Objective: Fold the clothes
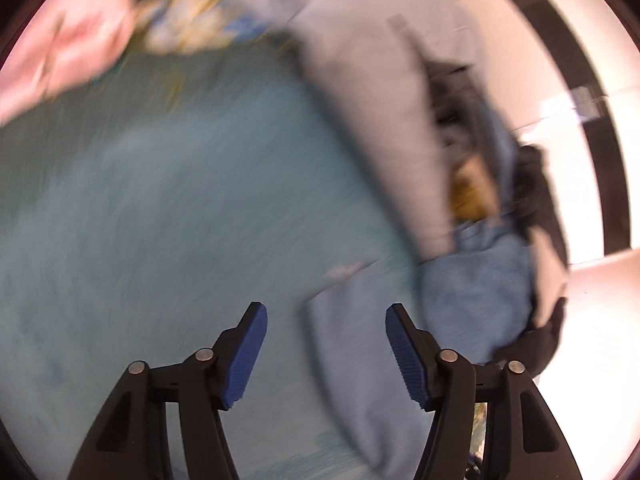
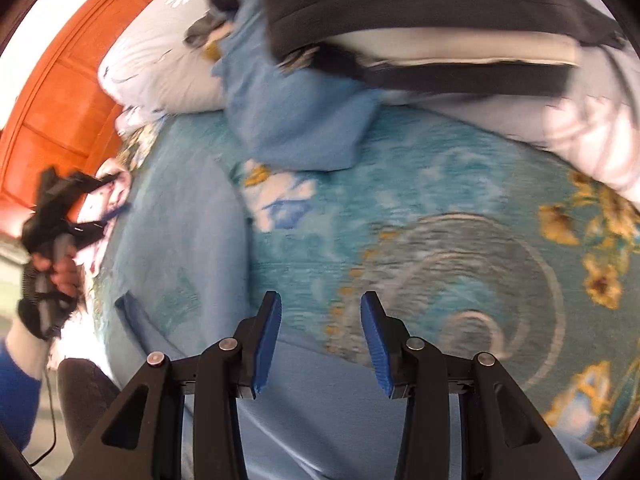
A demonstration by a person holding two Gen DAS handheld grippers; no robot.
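A light blue garment lies spread on a teal floral blanket, running from the left side down under my right gripper. That gripper is open above the cloth, with nothing between its pads. In the blurred left wrist view, my left gripper is open just above a strip of the same light blue garment, and its pads touch nothing. A bunched part of blue cloth sits to its right. A gloved hand holds the left gripper at the blanket's left edge.
A dark garment and another blue piece lie piled at the far side on white daisy-print bedding. An orange headboard stands behind. The left wrist view shows a pale pillow, dark clothes and pink fabric.
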